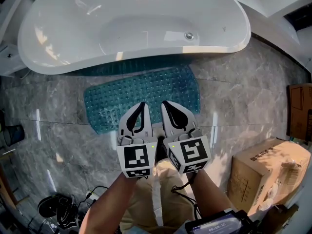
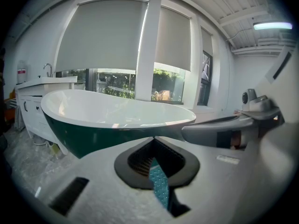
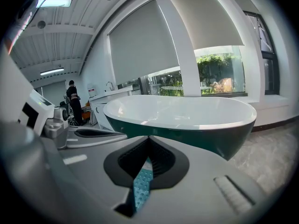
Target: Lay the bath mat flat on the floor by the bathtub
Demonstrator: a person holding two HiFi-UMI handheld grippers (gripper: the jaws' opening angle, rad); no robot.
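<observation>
Head view shows the left gripper (image 1: pixel 143 104) and the right gripper (image 1: pixel 165 103) held side by side, close to each other, in the air above the near edge of the bath mat (image 1: pixel 122 94). Both are pointed forward and somewhat down. In the two gripper views the jaws of each are seen closed together at the tips, and nothing is gripped by them. Only a narrow teal strip of the mat, lying below, is seen through the hole behind the closed tips. Two bare forearms are seen behind the grippers at the bottom of the head view.

The bath mat, teal and covered with small bumps, is spread flat on the grey marble floor (image 1: pixel 243 96). It is placed directly beside the bathtub (image 1: pixel 131 23), and its far long edge is partly covered by the rim of the tub. The bathtub is white inside and dark green outside. To the right, well apart from the mat, a cardboard box (image 1: pixel 265 172) is seen on the floor. At the lower left some black cables (image 1: pixel 56 206) are lying. Behind the tub, large windows (image 2: pixel 121 41) with lowered blinds are shown.
</observation>
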